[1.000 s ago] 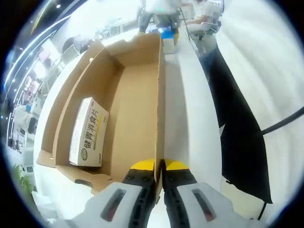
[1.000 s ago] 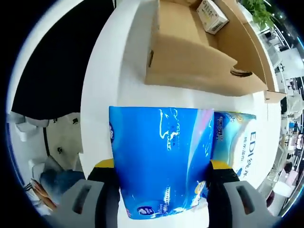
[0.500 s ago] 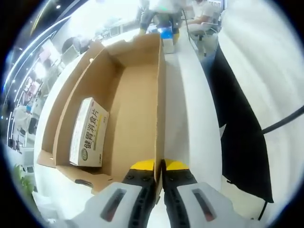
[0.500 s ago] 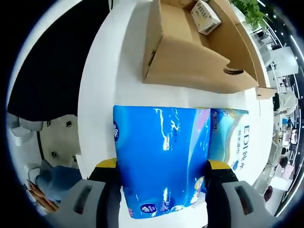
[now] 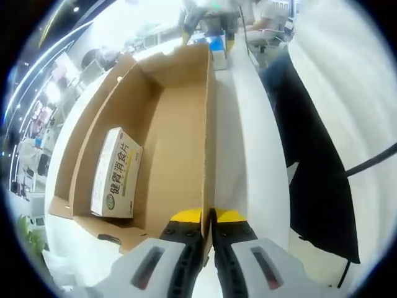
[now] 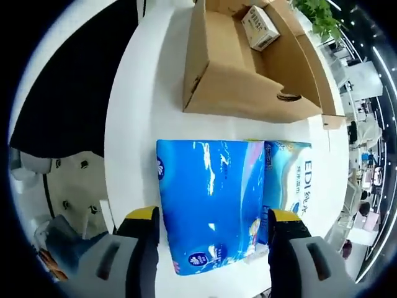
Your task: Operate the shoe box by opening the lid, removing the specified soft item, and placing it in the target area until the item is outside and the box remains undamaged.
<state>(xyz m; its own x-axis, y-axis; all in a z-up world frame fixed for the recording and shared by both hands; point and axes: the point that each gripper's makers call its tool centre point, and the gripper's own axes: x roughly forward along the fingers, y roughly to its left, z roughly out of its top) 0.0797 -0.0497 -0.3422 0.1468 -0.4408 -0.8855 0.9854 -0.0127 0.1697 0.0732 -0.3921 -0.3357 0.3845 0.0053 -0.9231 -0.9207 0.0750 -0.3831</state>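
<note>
Drawn back from the blue tissue pack (image 6: 214, 202) over the last second: right gripper (image 6: 214, 233) spread wider, yellow-tipped fingers (image 6: 141, 218) now apart from the pack's sides instead of pressing them. Pack lying smaller and farther ahead of the fingertips, on the white table (image 6: 139, 124).

One open box (image 5: 173, 136) stands on the desk (image 5: 245, 143) — a single cardboard one, with one oval finger hole (image 6: 286, 97) in its end wall. Inside the box lies one small carton (image 5: 116, 174), printed with green and yellow characters. Just beside the box, outside its end wall, lies one blue pack (image 6: 214, 198) of soft tissue rolls. Two grippers are counted — the left gripper (image 5: 208, 233) at the box's side wall, the right gripper (image 6: 214, 245) at the pack. Beyond the box, one potted plant (image 6: 319, 15).
</note>
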